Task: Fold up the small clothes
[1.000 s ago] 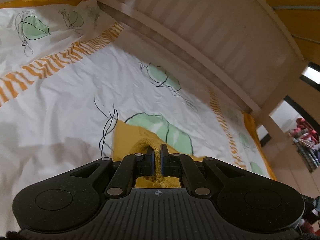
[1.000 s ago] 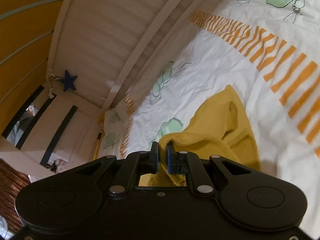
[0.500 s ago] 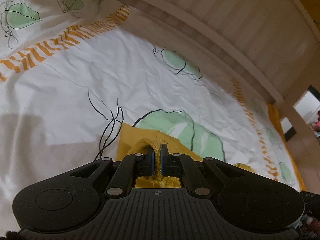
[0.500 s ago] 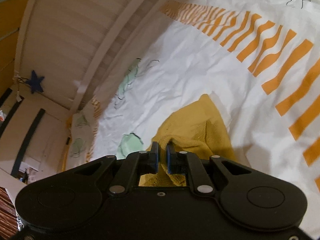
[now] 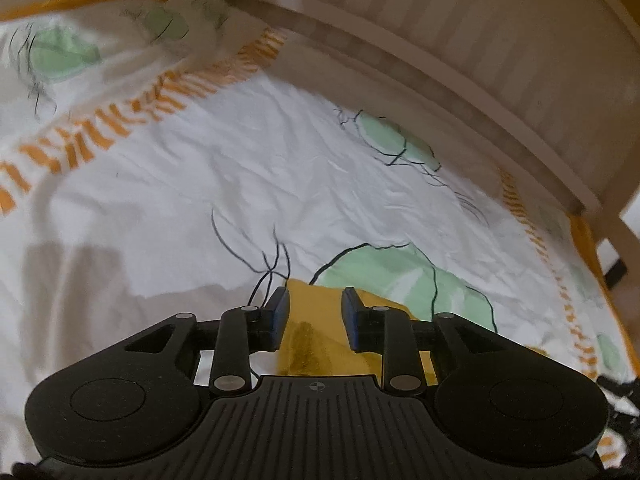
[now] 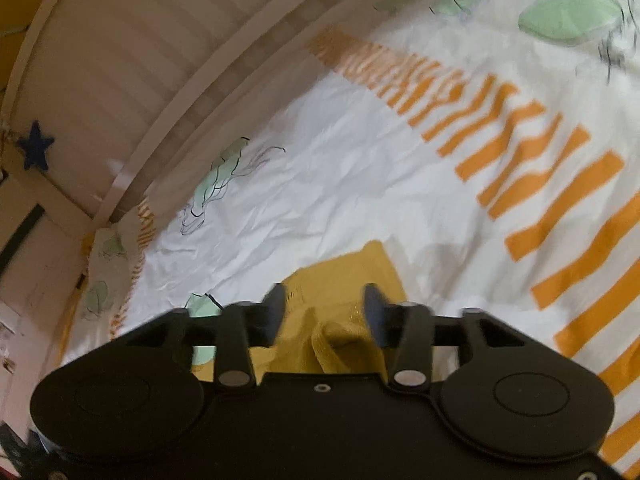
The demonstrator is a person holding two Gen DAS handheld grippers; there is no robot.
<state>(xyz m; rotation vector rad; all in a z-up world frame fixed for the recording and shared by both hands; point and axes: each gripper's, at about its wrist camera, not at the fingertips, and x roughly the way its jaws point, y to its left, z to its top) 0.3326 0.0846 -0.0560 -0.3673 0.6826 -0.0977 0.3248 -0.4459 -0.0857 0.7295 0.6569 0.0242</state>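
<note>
On the bed, lower centre of both views: a yellow knit garment (image 5: 316, 332) lies on the printed duvet (image 5: 224, 184), just in front of both grippers.

Left gripper (image 5: 314, 316): jaws are opening; half a second ago they pinched a ridge of the yellow cloth, now the pads stand apart with the cloth lying flat between them, not pressed.

Right gripper (image 6: 322, 312): jaws are opening, and wider than the left; the pinched fold of half a second ago now sits loose between the fingers as a small hump at the bottom centre of the frame.

Garment, right view (image 6: 348, 280): its far corner points toward the middle of the frame, laid down on the white of the duvet, near the orange stripes (image 6: 560, 184) at right.

Change in the hands: both came lower and nearer the duvet over the last second, then settled; the duvet fills more of each frame than before.

Meaning for the task: the carried edge appears to be set down, so one fold is likely just finished. Whether the edges line up I cannot tell, since the gripper bodies hide the near part.

Surroundings: white slatted bed rail (image 5: 500, 64) across the top of the left view; a blue star (image 6: 36, 148) at the upper left of the right view.

Risk: the loose hump may spring open as the fingers pull clear.
</note>
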